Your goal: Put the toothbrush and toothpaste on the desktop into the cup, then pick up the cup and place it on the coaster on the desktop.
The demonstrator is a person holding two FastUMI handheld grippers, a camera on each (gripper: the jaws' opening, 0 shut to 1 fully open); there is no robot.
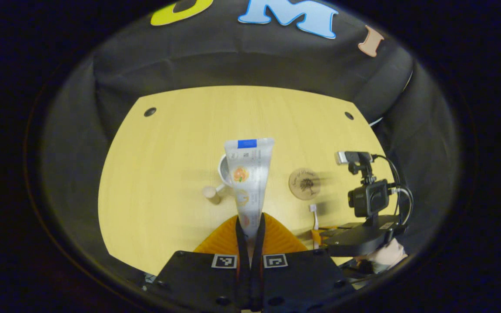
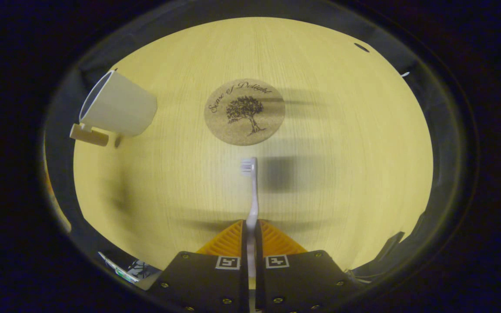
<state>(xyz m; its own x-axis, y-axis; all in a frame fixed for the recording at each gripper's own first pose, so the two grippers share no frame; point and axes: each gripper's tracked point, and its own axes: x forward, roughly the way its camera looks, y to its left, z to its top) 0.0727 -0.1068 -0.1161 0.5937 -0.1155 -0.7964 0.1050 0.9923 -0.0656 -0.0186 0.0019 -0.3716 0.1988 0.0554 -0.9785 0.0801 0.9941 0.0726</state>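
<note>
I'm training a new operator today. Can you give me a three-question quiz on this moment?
1. True or false: the toothpaste is already in the cup.
2. What does the right gripper hold? A) toothbrush B) coaster C) cup
3. Fill in: the round coaster has a ____ drawn on it.

Key: 1 false, the left gripper holds it above the desktop. 2 A, the toothbrush. 3 tree.
</note>
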